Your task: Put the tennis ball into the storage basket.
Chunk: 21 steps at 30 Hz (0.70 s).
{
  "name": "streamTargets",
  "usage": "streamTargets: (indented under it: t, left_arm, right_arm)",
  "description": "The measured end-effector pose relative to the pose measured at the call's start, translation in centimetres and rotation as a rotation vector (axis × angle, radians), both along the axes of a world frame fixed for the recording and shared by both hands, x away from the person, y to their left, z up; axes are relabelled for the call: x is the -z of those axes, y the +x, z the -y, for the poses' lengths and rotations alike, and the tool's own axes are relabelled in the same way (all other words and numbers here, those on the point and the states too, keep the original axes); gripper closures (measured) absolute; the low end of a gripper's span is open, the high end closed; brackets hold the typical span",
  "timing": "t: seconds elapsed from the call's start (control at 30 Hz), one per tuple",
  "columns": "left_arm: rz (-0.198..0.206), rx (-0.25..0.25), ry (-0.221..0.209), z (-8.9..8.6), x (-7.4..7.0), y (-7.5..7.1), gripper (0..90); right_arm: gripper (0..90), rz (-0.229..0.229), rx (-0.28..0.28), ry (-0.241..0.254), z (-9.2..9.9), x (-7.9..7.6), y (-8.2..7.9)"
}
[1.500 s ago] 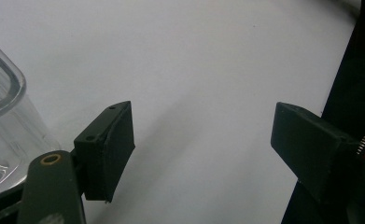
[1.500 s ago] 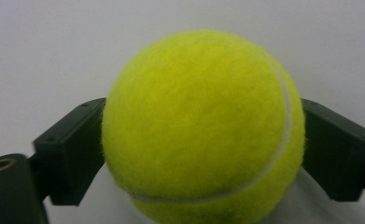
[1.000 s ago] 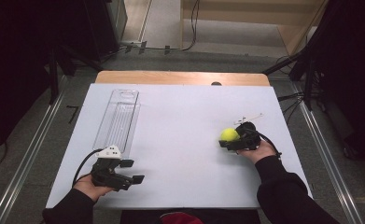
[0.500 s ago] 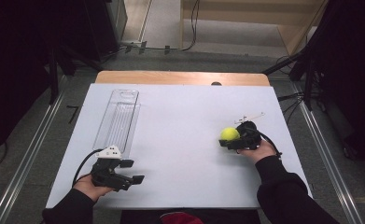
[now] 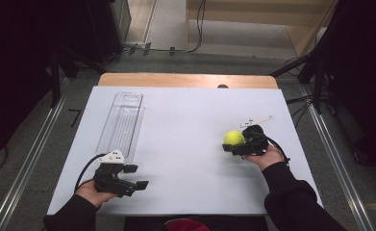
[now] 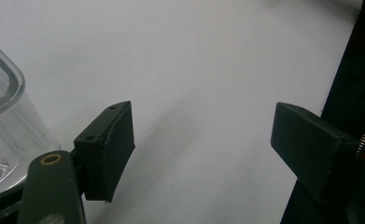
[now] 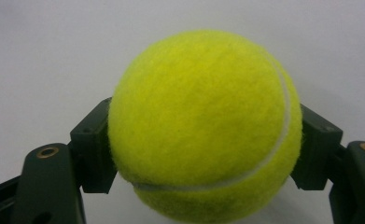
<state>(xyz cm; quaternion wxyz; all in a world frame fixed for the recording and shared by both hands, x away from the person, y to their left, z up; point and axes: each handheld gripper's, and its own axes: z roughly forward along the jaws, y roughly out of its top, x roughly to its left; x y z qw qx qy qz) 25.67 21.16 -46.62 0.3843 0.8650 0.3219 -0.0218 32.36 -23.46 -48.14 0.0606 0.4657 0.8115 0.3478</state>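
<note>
Right gripper (image 5: 236,144) clamps a yellow-green tennis ball (image 5: 234,138), jaws pressed on both sides of it; in the right gripper view the ball (image 7: 203,126) sits squarely between the two black pads, bulging past them toward the camera and above them. White table (image 5: 185,125) lies under and beyond the ball. Person's right hand (image 5: 267,156) wraps the gripper body just behind the jaws. Small white strip (image 5: 256,120) lies on the table just beyond the right gripper. Left gripper (image 5: 140,177) sits well apart, at the near left part of the table, jaws wide with nothing between them. Clear plastic tray (image 5: 123,122) lies just beyond the left gripper, its rounded corner (image 6: 3,121) beside the left jaw.
</note>
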Motion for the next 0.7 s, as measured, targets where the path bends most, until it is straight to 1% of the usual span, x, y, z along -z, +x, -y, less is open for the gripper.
streamTargets:
  t: [0.2,0.3,0.4,0.7]
  left_arm:
    - [0.0,-0.002,0.001,0.0,0.0,0.0,22.2]
    - [0.0,-0.002,0.001,0.0,0.0,0.0,22.1]
    - [0.001,-0.002,0.0,0.0,0.0,0.0,22.1]
    - [0.004,-0.009,-0.001,-0.1,-0.1,0.0,22.2]
  right_arm:
    - [22.8,0.003,-0.026,0.008,-0.5,-0.3,-0.2]
    - [22.8,-0.006,-0.032,0.006,-0.8,-0.3,-0.3]
    - [22.8,-0.005,-0.044,0.008,-1.0,-0.3,-0.3]
    - [22.8,-0.022,-0.052,0.021,-1.7,-0.3,-0.3]
